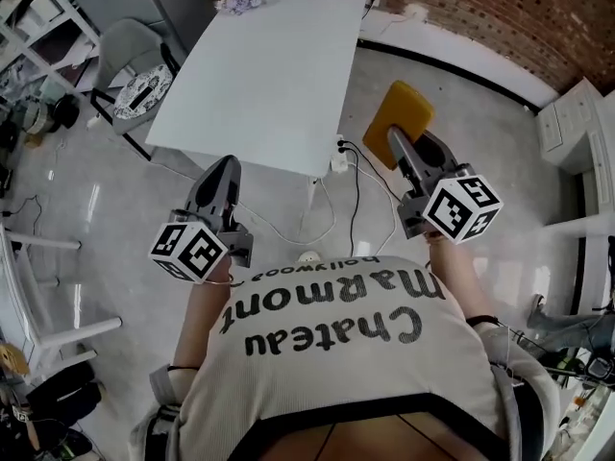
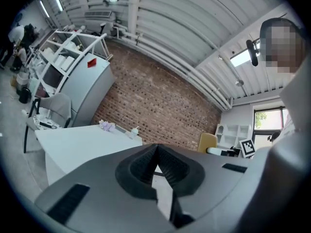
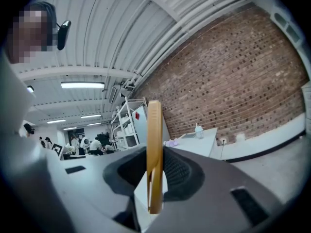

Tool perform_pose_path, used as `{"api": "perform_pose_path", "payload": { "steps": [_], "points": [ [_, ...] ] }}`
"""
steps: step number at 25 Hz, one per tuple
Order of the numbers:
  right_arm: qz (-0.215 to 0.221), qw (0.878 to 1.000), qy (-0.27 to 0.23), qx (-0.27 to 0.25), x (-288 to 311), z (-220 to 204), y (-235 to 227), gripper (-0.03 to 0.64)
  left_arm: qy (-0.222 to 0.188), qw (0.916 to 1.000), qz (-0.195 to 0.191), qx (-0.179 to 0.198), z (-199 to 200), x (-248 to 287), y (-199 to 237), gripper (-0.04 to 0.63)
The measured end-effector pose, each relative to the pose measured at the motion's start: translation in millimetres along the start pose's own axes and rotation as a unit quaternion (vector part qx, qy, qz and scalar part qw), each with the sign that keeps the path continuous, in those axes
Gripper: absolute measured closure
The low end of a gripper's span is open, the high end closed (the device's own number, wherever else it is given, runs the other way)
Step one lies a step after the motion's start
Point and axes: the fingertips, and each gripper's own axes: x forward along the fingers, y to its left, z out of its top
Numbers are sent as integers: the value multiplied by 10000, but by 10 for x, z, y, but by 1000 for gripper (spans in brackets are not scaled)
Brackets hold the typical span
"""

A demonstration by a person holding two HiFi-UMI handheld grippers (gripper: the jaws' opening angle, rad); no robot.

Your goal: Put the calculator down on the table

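Observation:
The calculator [image 1: 405,118] is a flat yellow slab, and my right gripper [image 1: 399,147] is shut on its near end, over the floor right of the white table [image 1: 269,65]. In the right gripper view the calculator [image 3: 154,154] stands edge-on and upright between the dark pads, with the table [image 3: 194,142] ahead. My left gripper [image 1: 223,169] hangs over the floor just before the table's near edge. Its jaws [image 2: 156,152] are shut with nothing between them. The left gripper view also catches the table [image 2: 77,144] and the yellow calculator [image 2: 206,142] off to the right.
A grey chair [image 1: 139,84] with a patterned cushion stands at the table's left side. Cables and a power strip [image 1: 338,157] lie on the floor under the near corner. Small purple items [image 1: 240,1] sit at the table's far end. White cabinets [image 1: 577,123] line the right wall.

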Motion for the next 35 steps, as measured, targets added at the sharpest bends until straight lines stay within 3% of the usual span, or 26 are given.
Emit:
{"api": "perform_pose_path", "payload": {
  "steps": [6,12,16,27,31,35],
  "points": [
    [-235,9995,-180,-82,396,133,10,525,-41,9992,-381,99,296,385,326,592],
    [-345,9990,285,47,661,-128,-115,525,567,9978,-337,5,16,627,498,592],
    [-383,9979,473,231,882,-251,-278,525,622,9977,-228,-157,-84,722,698,592],
    [44,9973,625,371,1609,-222,-909,525,325,9992,-17,-235,-93,1394,933,592],
    [366,9962,778,168,2096,13,-1367,525,221,9987,333,-323,-29,1988,1034,592],
    [700,9944,785,-70,2522,334,-1781,525,-4,9988,439,-231,130,2542,998,592]
  ]
}}
